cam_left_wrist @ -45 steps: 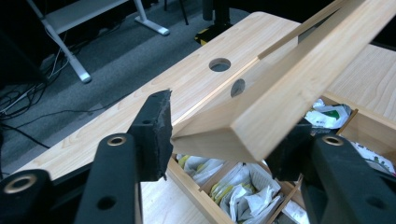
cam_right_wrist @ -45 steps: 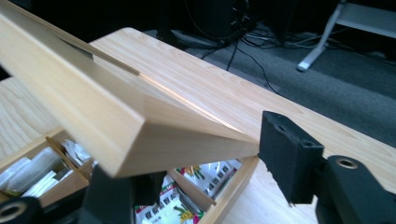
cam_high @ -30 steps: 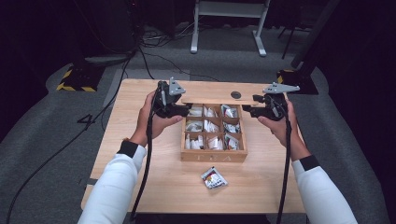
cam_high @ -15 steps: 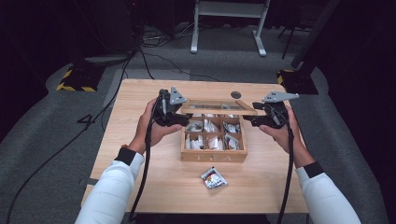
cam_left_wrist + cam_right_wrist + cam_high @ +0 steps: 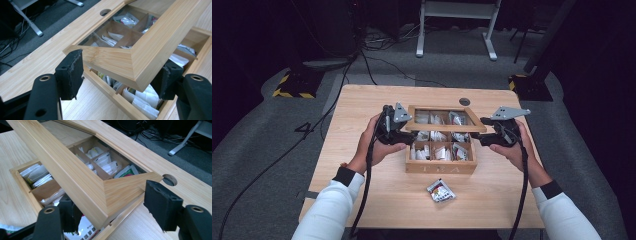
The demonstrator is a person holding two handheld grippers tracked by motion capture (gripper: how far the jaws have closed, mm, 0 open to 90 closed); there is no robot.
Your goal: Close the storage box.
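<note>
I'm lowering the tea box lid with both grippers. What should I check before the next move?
1. Lid tilted, partly raised over the tea box: ok.
2. Left gripper jaws straddle a lid corner and have just been opening; firm pad contact: cannot tell.
3. Right gripper jaws straddle the other corner and have just been opening; firm pad contact: cannot tell.
4. Sachets all below the rim: cannot tell.
5. Loose sachet lies on the table apart from the box: ok.
</note>
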